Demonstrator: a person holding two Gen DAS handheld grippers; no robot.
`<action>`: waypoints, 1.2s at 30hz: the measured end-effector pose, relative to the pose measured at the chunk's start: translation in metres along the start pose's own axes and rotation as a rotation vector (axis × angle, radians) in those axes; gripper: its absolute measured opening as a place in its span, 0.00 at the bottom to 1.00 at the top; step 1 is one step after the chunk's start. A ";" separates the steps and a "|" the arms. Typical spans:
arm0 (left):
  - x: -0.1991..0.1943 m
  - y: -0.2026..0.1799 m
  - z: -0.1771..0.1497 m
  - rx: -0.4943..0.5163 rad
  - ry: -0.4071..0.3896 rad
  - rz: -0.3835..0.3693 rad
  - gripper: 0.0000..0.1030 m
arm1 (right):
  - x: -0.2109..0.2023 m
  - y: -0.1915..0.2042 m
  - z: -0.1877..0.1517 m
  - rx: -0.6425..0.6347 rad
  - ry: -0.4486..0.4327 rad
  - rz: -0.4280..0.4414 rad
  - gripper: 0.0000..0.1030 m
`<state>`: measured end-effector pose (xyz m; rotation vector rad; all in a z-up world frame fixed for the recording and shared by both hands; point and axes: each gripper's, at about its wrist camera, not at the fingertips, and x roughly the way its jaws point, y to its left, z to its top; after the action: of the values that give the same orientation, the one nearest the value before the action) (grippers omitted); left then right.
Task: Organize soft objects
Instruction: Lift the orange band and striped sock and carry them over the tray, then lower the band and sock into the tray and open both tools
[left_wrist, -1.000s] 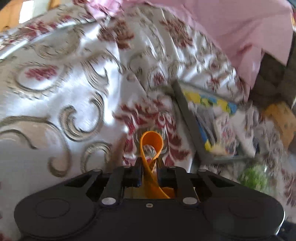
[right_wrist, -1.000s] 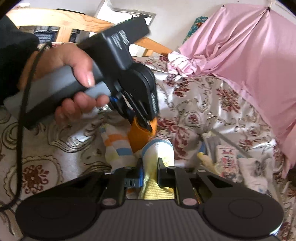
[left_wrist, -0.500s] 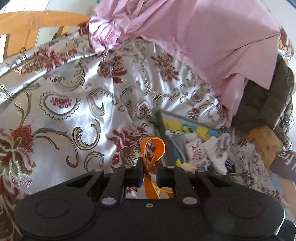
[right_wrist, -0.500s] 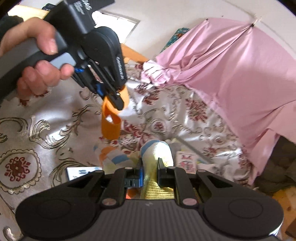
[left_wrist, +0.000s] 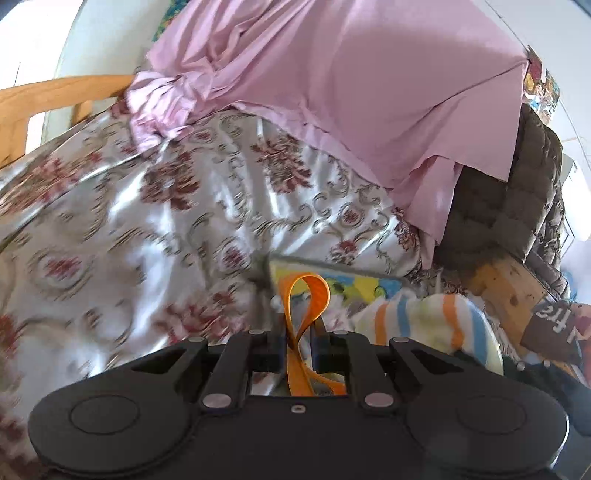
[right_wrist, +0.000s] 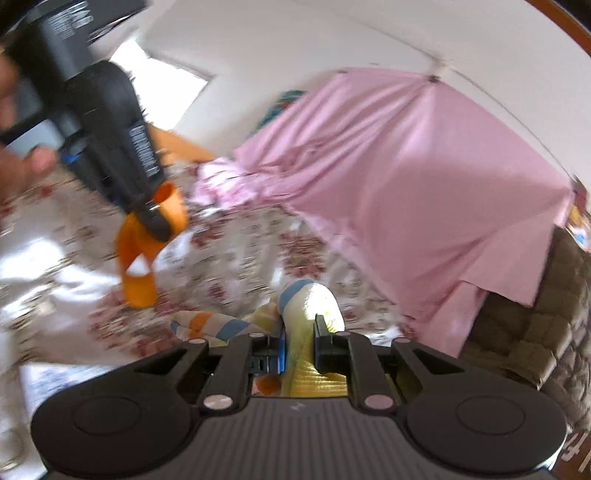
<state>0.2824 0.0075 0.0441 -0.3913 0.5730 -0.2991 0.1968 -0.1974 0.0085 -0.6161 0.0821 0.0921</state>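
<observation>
A: Our left tongs (left_wrist: 298, 334) are clamped on the orange band (left_wrist: 304, 295); its loop stands up past the fingertips and its tail runs back between the fingers.

B: And our right tongs (right_wrist: 298, 334) are closed on the pale yellow striped sock (right_wrist: 312, 301), which bulges up out of the jaws, with more of it, orange and blue stripes, spilling to the left.

A: In the right wrist view the left tongs (right_wrist: 155, 218) hang above the floral bedspread (right_wrist: 258, 258), the band (right_wrist: 138, 254) dangling below them.

B: Taking the bedspread (left_wrist: 147, 221) as the landmark: the grey-rimmed box (left_wrist: 332, 271) with a yellow and blue lining sits on it, right behind the band's loop. The sock (left_wrist: 436, 319) shows at the box's right side.

A: The pink sheet (left_wrist: 351, 92) drapes down over the bedspread's far edge. A brown quilted cushion (left_wrist: 524, 206) sits to the right of that.

B: The wooden bed frame (left_wrist: 48, 96) shows at the bedspread's far left. The view is blurred.
</observation>
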 end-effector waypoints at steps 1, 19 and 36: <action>0.012 -0.008 0.007 0.008 -0.002 -0.006 0.12 | 0.012 -0.012 -0.002 0.026 0.001 -0.016 0.14; 0.234 -0.142 0.036 0.140 0.122 -0.055 0.13 | 0.158 -0.154 -0.083 0.540 0.195 -0.091 0.15; 0.279 -0.143 0.020 0.070 0.214 0.007 0.20 | 0.178 -0.175 -0.129 0.710 0.404 -0.088 0.16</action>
<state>0.4939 -0.2187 -0.0077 -0.2912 0.7713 -0.3560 0.3860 -0.4028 -0.0145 0.0802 0.4574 -0.1466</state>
